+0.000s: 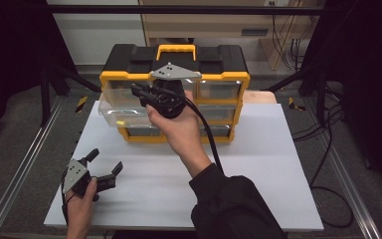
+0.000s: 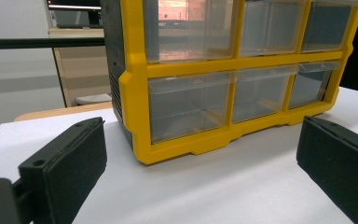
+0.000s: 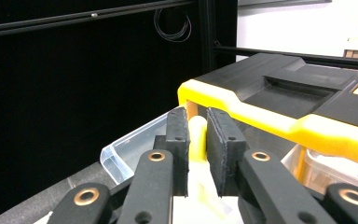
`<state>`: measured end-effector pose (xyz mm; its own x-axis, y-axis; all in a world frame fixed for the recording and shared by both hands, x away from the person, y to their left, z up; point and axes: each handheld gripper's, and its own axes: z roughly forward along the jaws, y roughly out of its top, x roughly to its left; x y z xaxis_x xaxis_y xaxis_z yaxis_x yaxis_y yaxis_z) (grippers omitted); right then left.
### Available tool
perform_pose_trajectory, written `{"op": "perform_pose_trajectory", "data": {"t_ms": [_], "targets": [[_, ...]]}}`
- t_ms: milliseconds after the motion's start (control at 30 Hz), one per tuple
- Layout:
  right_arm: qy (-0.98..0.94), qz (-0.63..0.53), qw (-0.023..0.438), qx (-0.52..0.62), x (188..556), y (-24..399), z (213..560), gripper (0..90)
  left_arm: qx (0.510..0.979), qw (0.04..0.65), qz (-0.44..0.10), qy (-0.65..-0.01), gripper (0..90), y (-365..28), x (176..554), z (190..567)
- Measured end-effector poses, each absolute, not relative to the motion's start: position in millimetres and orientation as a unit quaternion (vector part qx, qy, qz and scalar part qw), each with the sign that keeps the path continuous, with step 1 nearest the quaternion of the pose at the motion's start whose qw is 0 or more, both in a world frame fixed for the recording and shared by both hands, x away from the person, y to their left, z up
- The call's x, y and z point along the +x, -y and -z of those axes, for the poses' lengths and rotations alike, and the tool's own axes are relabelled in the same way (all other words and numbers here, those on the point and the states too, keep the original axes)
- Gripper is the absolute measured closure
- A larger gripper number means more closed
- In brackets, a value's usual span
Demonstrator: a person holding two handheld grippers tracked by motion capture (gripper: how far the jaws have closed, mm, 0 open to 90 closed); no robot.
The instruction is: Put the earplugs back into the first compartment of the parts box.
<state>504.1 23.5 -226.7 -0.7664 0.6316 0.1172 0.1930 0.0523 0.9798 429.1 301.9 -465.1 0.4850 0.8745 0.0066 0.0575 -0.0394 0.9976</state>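
The left gripper (image 1: 103,164) rested wide open and empty at the desk's (image 1: 258,164) lower left. Mid-frame, the right gripper (image 1: 138,91) pinched a pale yellow piece (image 3: 196,140), partly hidden, over the organizer's (image 1: 219,59) pulled-out drawer (image 1: 117,115).

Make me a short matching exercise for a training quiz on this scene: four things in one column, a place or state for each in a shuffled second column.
1. left tongs
2. right tongs
3. pulled-out clear drawer
4. yellow carry handle

a. on the cabinet's black top
b. almost closed around a pale yellow piece
c. open, with nothing between them, low over the white board
d. sticking out at the cabinet's upper left

Pairs: 1-c, 2-b, 3-d, 4-a
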Motion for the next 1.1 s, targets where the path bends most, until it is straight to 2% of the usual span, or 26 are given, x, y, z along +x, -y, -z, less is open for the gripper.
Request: {"op": "perform_pose_trajectory", "data": {"t_ms": [600,1100], "targets": [[-0.707,-0.615,0.190,0.293,499.8,-25.5,226.5,68.5,0.631,0.587,-0.348,-0.370,1.3,-302.8,429.0,465.0],[-0.700,-0.612,0.210,0.302,495.1,-23.5,223.9,51.8,0.631,0.587,-0.348,-0.370,1.3,-302.8,429.0,465.0]]}}
